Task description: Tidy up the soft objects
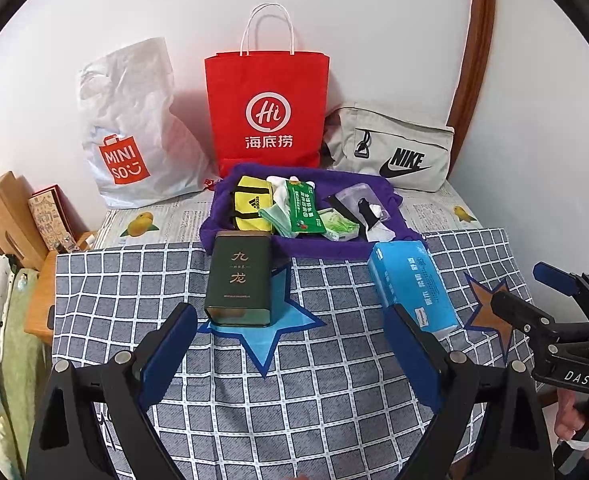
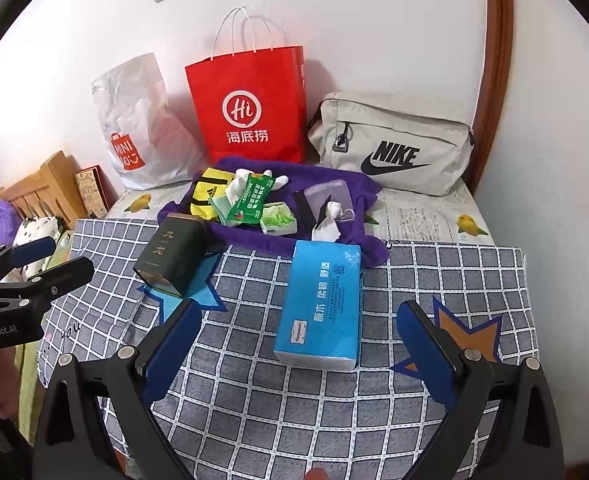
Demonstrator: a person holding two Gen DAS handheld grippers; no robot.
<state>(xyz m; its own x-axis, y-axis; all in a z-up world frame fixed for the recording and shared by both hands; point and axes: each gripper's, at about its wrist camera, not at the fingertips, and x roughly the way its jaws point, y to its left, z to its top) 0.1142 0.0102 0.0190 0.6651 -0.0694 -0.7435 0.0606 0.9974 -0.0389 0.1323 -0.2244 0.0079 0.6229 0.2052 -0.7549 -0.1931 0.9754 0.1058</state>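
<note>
A blue tissue pack lies on the checked cloth, just ahead of my open, empty right gripper. It also shows in the left wrist view. A dark green tin stands ahead of my open, empty left gripper; it also shows in the right wrist view. Behind them a purple cloth holds a yellow pouch, a green packet, a small green tissue pack and white tissues.
Against the wall stand a white Miniso bag, a red paper bag and a grey Nike bag. A wooden headboard and bedding lie to the left. The other gripper shows at each view's side.
</note>
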